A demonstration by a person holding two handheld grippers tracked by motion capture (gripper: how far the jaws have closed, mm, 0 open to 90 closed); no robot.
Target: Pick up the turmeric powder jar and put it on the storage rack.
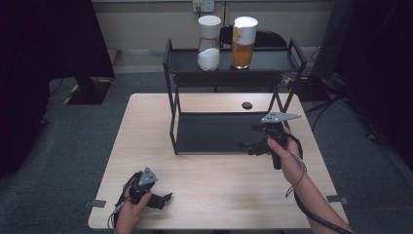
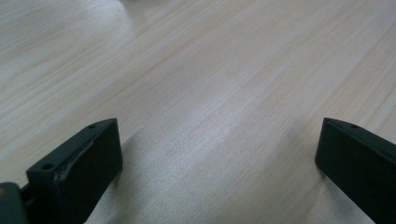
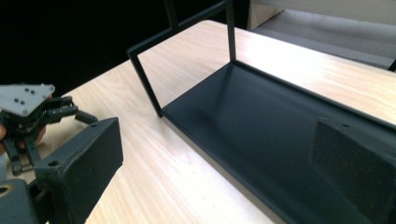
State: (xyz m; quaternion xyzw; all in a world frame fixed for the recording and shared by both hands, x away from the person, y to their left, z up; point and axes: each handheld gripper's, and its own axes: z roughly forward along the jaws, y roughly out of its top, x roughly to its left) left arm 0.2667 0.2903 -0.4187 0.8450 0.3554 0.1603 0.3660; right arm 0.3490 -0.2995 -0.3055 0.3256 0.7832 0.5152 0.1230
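Our right gripper (image 1: pixel 249 146), fingers wide and empty, sits at the rack's (image 1: pixel 171 92) lower shelf; the 2 jars (image 1: pixel 209 43) stand above. Our left gripper (image 1: pixel 163 199), also wide, rests low on the desk (image 1: pixel 214 180).

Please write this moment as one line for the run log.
left gripper: open, empty, low over table | right gripper: open, empty, at black rack bottom shelf | two jars on top shelf

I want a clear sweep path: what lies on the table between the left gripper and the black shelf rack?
Nothing: in the high view, bare light wood tabletop runs from the left gripper to the black shelf rack.
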